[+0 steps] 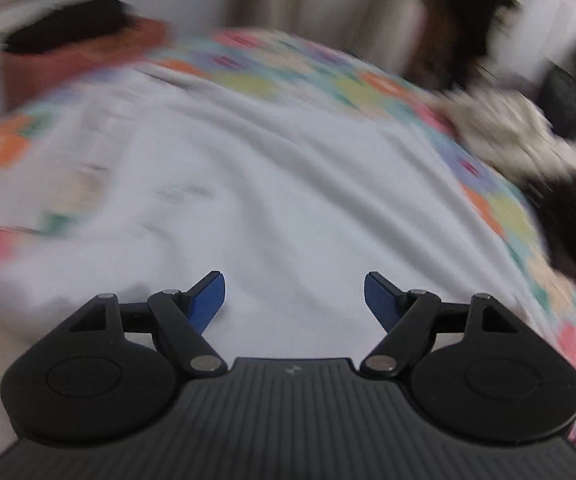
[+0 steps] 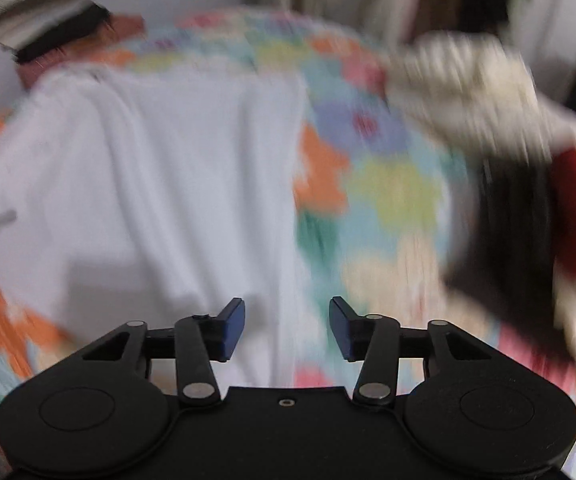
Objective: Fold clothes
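The left hand-held gripper point(image 1: 294, 300) points forward and down, its jaws spread wide with nothing between the blue pads point(image 1: 208, 300). The right hand-held gripper point(image 2: 287, 330) also tilts downward, its jaws parted to a narrower gap, blue pads point(image 2: 234, 330) facing each other and gripping nothing. Both views are blurred

A heap of clothes point(image 2: 500, 168) blocks the bedspread's point(image 2: 392, 184) right side; the white garment point(image 2: 160, 184) lies flat, unobstructed.

Soft matt white cloth garment point(image 1: 272, 184) lies on a multicoloured fabric bedspread point(image 2: 392, 184); gripper bodies matt black plastic.
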Motion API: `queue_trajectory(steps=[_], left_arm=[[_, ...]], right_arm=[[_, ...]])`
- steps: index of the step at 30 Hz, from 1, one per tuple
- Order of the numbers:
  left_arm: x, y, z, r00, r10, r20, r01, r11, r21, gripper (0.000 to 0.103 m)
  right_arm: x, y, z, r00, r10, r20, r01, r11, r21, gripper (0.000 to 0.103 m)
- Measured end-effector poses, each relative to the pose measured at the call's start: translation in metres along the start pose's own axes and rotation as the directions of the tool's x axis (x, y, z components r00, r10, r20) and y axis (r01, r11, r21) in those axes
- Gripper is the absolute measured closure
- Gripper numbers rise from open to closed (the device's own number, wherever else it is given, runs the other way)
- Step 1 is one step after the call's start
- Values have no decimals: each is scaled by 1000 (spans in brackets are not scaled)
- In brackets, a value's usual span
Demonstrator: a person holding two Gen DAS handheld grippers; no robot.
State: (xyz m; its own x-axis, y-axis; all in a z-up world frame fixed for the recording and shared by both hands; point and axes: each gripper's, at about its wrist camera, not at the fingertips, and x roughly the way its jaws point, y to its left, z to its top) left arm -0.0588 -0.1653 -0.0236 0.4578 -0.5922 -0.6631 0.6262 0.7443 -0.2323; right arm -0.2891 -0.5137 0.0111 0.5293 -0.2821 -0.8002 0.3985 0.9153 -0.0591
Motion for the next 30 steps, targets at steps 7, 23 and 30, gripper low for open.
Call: queue_trajectory(steps=[7,23,30], left_arm=[[-36,102,30,988,144,56,-131,973,-191,31],[61,164,106,979,181,-88,-196,958,-211,48],[148,169,112,963,130,-236,-182,960,-215,48]], right_arm=[[24,72,115,975,217,-44,-221,967,-127,48],[124,281,236,861,450,-235,-484,588,-648,46],[182,265,276,860,467,-205,-482,615,-623,46]])
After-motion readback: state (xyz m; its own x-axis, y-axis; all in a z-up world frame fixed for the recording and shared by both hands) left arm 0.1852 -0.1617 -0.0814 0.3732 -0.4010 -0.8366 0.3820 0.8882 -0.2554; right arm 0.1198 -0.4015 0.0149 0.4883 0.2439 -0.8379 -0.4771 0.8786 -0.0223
